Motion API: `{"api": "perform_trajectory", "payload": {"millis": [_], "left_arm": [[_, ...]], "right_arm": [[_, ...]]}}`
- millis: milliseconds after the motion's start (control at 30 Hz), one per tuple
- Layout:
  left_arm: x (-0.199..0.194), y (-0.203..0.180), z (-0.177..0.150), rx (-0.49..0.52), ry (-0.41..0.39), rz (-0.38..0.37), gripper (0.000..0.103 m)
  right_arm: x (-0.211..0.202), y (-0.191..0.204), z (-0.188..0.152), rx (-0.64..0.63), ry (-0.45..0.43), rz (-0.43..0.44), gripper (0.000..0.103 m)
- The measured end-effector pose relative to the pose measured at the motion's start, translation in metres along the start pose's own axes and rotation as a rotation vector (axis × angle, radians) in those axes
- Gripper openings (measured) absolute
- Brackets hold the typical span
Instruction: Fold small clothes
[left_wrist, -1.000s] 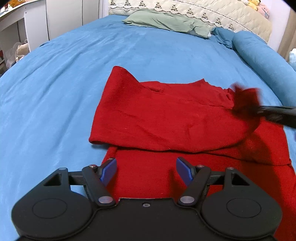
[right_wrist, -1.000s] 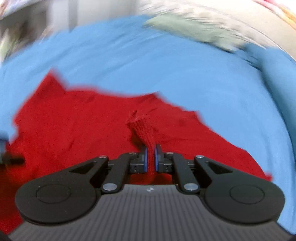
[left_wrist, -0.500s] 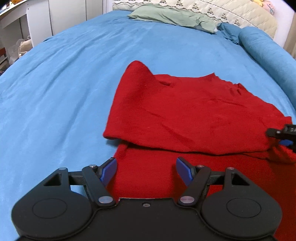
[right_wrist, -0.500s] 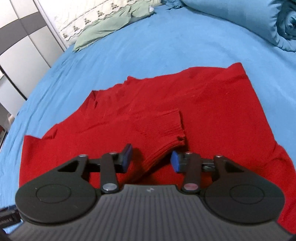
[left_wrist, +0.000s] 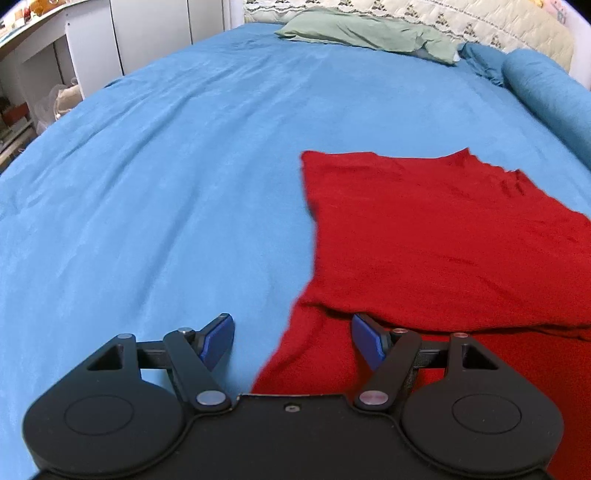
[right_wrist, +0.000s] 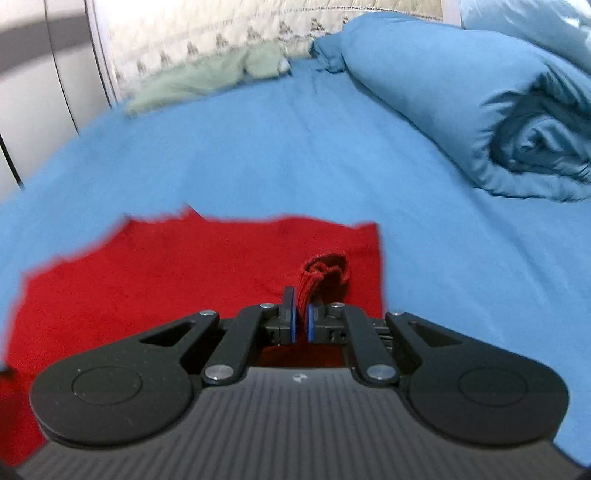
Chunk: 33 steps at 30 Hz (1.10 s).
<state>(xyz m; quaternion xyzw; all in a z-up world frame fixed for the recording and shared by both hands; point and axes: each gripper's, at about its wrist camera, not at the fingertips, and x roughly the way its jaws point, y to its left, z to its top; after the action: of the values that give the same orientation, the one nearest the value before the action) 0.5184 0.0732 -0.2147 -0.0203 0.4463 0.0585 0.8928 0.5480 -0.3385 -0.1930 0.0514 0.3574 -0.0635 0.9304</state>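
Observation:
A red knit sweater lies flat on the blue bedsheet, with its upper part folded over the lower part. My left gripper is open and empty, low over the sweater's left edge. In the right wrist view the sweater fills the lower left. My right gripper is shut on a bunched ribbed cuff of the sweater, near its right edge.
A green pillow and a quilted cream headboard are at the bed's far end. A rolled blue duvet lies along the right side. White cabinets stand to the left of the bed.
My right gripper was open over the cuff half a second ago and has shut on it. My left gripper has shifted left, so the sweater now sits to its right.

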Motion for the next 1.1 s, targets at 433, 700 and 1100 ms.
{"api": "perform_trajectory", "payload": {"millis": [433,700,1100], "left_arm": [[-0.011,0.011,-0.016,0.021,0.021,0.0,0.076],[-0.022,0.017,-0.012,0.029,0.031,-0.029,0.076],[-0.145,0.062,-0.068,0.086,0.147,-0.225,0.103]], "right_arm": [[-0.014,0.005,-0.015,-0.048,-0.019,0.032,0.092],[0.003,-0.007,-0.012,-0.028,0.077,0.024,0.09],[-0.194,-0.052,-0.043,0.017,0.101,0.155,0.103]]}}
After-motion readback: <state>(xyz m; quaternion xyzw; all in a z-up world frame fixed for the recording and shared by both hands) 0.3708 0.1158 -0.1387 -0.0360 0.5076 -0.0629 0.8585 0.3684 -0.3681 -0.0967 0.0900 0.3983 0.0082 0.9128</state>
